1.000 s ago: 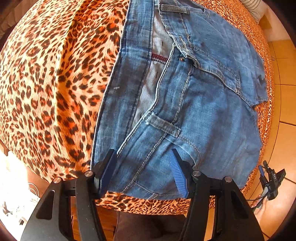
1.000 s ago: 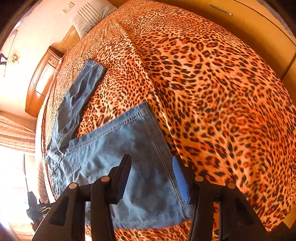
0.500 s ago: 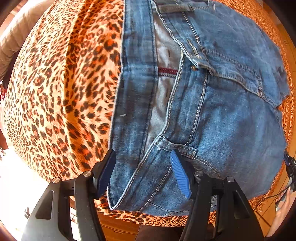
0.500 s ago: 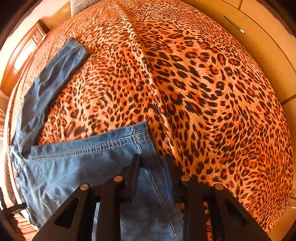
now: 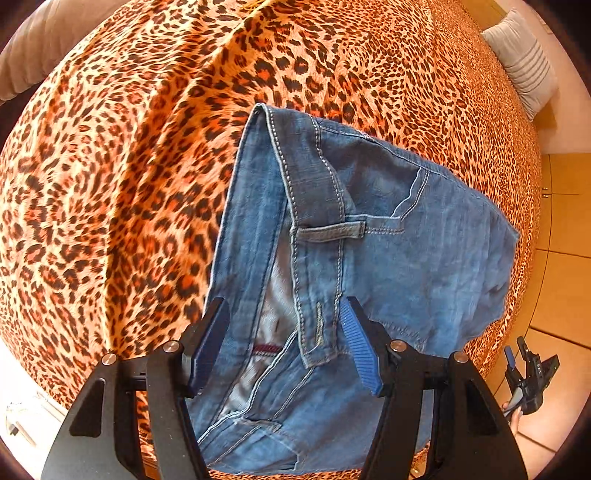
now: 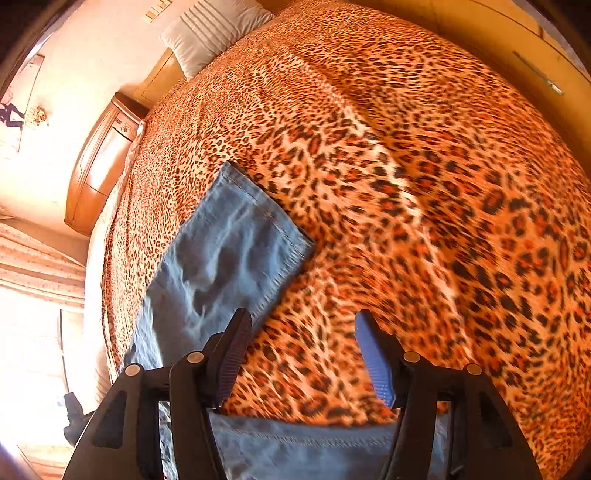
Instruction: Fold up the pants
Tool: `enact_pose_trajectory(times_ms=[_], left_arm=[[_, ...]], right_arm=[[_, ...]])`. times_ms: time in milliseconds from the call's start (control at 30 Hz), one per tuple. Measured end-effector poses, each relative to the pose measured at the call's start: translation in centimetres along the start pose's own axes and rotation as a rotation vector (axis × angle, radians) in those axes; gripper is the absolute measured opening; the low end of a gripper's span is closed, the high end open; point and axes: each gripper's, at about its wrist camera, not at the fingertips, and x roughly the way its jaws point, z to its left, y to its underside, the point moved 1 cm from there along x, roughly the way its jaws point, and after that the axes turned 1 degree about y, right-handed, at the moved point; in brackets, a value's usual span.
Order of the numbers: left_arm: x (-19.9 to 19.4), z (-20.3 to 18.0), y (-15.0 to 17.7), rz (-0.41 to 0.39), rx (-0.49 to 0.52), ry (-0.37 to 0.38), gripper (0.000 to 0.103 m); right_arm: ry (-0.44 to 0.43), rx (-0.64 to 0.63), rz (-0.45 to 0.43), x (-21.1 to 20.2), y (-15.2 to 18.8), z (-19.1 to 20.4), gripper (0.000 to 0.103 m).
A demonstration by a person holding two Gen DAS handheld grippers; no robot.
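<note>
Blue jeans (image 5: 406, 258) lie on a leopard-print bedspread (image 5: 129, 184). Their waistband (image 5: 314, 192) with a belt loop runs up from between the fingers of my left gripper (image 5: 283, 306). The jaws stand wide apart over the open waist, and the pads do not press the denim. In the right wrist view one leg's hem (image 6: 236, 236) lies flat to the left. A second denim edge (image 6: 303, 446) crosses under my right gripper (image 6: 303, 317). Its jaws are opening, with only the bedspread (image 6: 424, 184) between them.
A striped pillow (image 6: 210, 33) and a wooden nightstand (image 6: 103, 166) stand at the head of the bed. Tiled floor (image 5: 561, 277) borders the bed's right edge, where a black and blue clamp-like device (image 5: 528, 380) shows. Wooden cupboard doors (image 6: 517, 44) run along the far side.
My left gripper has travelled along the waistband, and bare bedspread now fills the view beyond the jeans. My right gripper's jaws narrowed on a leg hem, then spread again past that hem.
</note>
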Motion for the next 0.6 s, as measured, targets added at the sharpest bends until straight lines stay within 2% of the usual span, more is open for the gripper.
enact_pose_trajectory(times_ms=[133,333,400,433,500,533,567,600], left_arm=[[1.7,0.5,-0.5,0.014,-0.031,0.036,0.062],[2.5,0.5,-1.2,-0.042,-0.028,0.044,0.062],[6.1,-3.7,-4.3,-0.043,-0.026,0.027,0.062],[7.0,-3.4,-4.0,-0.042,-0.023,0.023,0.062],[8.0,-3.6,-3.0,-0.061,-0.008,-0.02,0.061],[7.9,-4.1,-3.0,-0.084,0.004,-0.058,0.058],[8.4,-5.4,-3.1,-0.11,0.019,-0.105,0.052],[8.4,-5.9,-3.3,-0.126,0.035,-0.163,0.034]], right_arm=[[0.026,-0.045,0.022,4.2,-3.6,2.8,0.06],[0.114,-0.138,0.053,9.2,-7.3,4.9,0.06],[0.095,-0.15,0.08,10.4,-7.6,5.0,0.06],[0.096,-0.178,0.088,10.8,-7.4,5.4,0.06],[0.138,-0.267,0.087,11.2,-7.0,6.3,0.048],[0.139,-0.295,0.105,11.4,-6.9,6.6,0.018],[0.149,-0.312,0.108,11.5,-6.7,7.0,0.01],[0.162,-0.34,0.097,11.3,-6.6,7.5,0.01]])
